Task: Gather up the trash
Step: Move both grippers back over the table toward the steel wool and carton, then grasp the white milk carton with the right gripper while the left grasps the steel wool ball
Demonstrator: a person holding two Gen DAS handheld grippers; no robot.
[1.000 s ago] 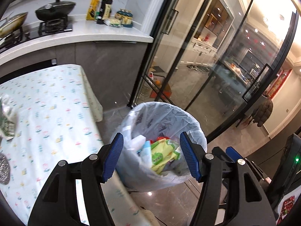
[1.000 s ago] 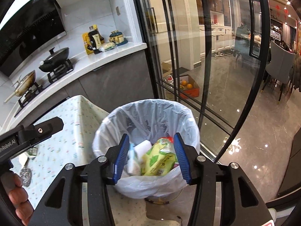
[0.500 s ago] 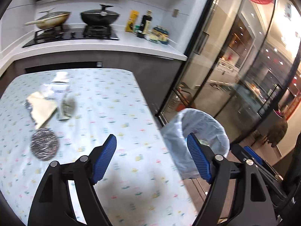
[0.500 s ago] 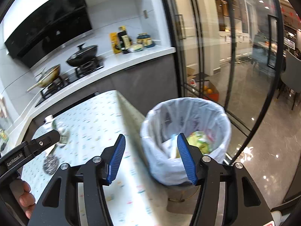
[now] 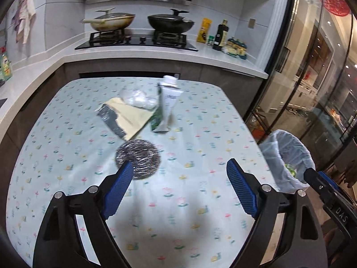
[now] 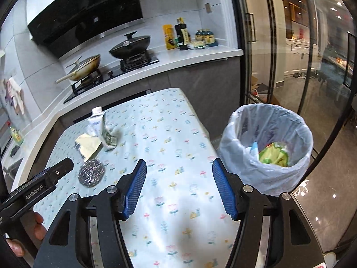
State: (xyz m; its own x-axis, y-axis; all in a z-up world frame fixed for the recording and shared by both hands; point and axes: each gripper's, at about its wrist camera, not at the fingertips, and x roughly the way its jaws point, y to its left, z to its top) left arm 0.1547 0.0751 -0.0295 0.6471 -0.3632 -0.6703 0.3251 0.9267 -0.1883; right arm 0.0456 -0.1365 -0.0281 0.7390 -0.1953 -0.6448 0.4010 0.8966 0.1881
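Note:
A steel wool scourer (image 5: 138, 159) lies on the flowered tablecloth (image 5: 67, 156), just beyond my left gripper (image 5: 179, 188), which is open and empty. Behind it lie a yellow and grey wrapper (image 5: 125, 118), a crumpled clear plastic bag (image 5: 138, 98) and a flattened white carton (image 5: 168, 102). My right gripper (image 6: 179, 186) is open and empty above the table's right part. The lined trash bin (image 6: 267, 147) stands on the floor to the right with wrappers inside. The scourer (image 6: 91, 172), wrapper (image 6: 89, 145) and carton (image 6: 98, 125) show at left in the right wrist view.
A kitchen counter (image 5: 142, 53) with a hob, two pans and bottles runs behind the table. Glass sliding doors (image 6: 279, 44) stand to the right, past the bin (image 5: 287, 156). The table edge (image 6: 200, 120) drops off beside the bin.
Both grippers have swung left, away from above the bin and over the table. The trash on the table has come into view. Both stay open and empty.

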